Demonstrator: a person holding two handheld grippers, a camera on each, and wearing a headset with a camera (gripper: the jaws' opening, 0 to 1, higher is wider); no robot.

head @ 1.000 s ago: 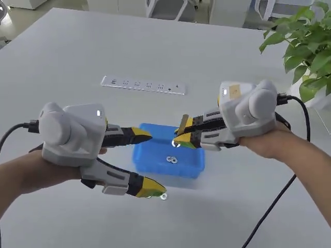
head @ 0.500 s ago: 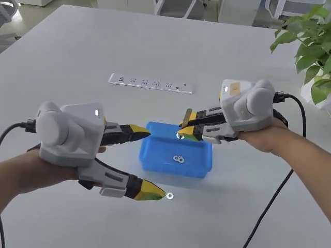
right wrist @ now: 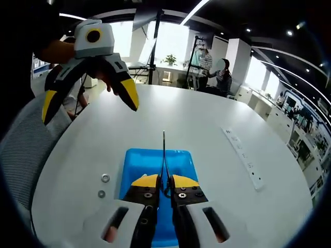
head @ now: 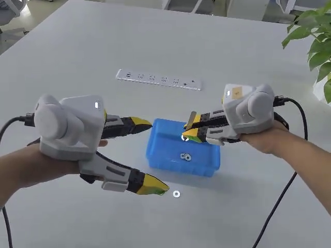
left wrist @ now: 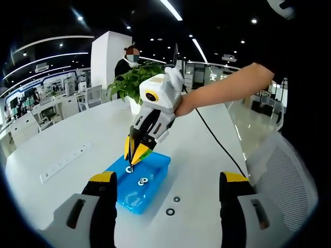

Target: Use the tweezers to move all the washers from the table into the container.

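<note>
My right gripper (head: pixel 192 132) is shut on thin metal tweezers (right wrist: pixel 164 153), and it hovers over the far part of the blue container (head: pixel 207 164). A small washer (head: pixel 185 138) appears pinched at the tweezers' tip (left wrist: pixel 128 168), just above the container (left wrist: pixel 155 166). Two washers (head: pixel 185 156) lie inside it. On the table in front of it lies a loose washer (head: pixel 177 194); the left gripper view shows two there (left wrist: pixel 177 199). My left gripper (head: pixel 156 155) is wide open with nothing in it, left of the container, its lower jaw near the loose washer.
A white power strip (head: pixel 158 80) lies farther back on the grey table (head: pixel 77 57). A potted plant (head: pixel 313 36) stands at the far right edge. A black cable (head: pixel 282 206) trails from the right gripper across the table's right side.
The head view has shifted, so everything sits a little more to the right. The right gripper stays over the container with the tweezers. The left gripper's lower jaw now sits slightly away from the loose washer.
</note>
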